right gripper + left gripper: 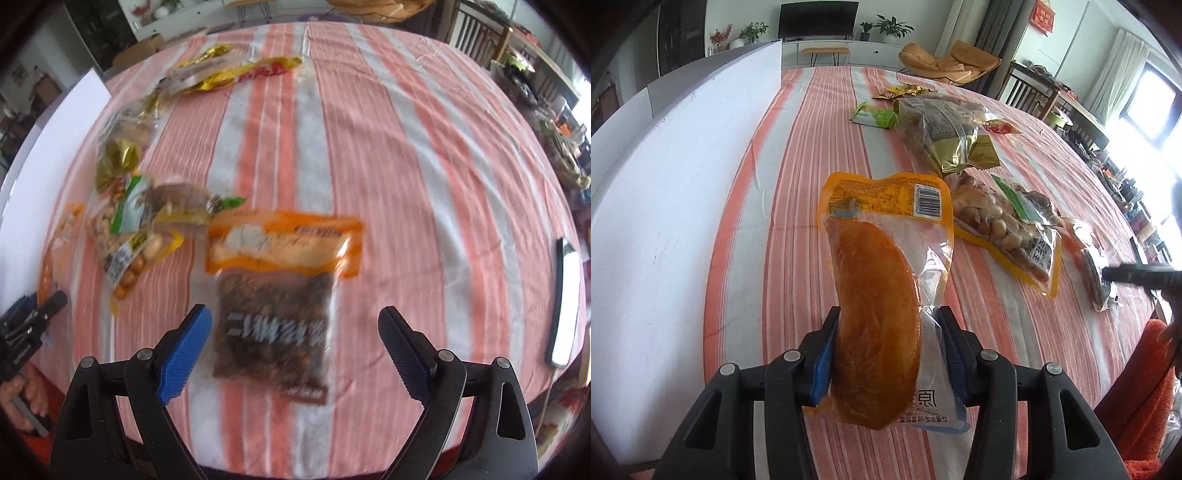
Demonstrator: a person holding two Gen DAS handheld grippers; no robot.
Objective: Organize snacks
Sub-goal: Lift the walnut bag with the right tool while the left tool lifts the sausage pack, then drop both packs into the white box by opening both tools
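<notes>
Left gripper (pixel 888 354) pinches the glossy clear pouch (pixel 886 280), long axis pointing away; right gripper (pixel 295 350) spread above the crinkly brown packet (pixel 275 317).

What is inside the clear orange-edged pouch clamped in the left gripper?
The pouch holds one orange-brown piece of food. The left gripper covers its edges at the grip.

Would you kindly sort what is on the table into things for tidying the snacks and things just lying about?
For the job:
orange meat pouch, clamped in the left gripper
dark snack packet, under the open right gripper
peanut bag
gold bag
white box

Lying about:
phone
television
</notes>
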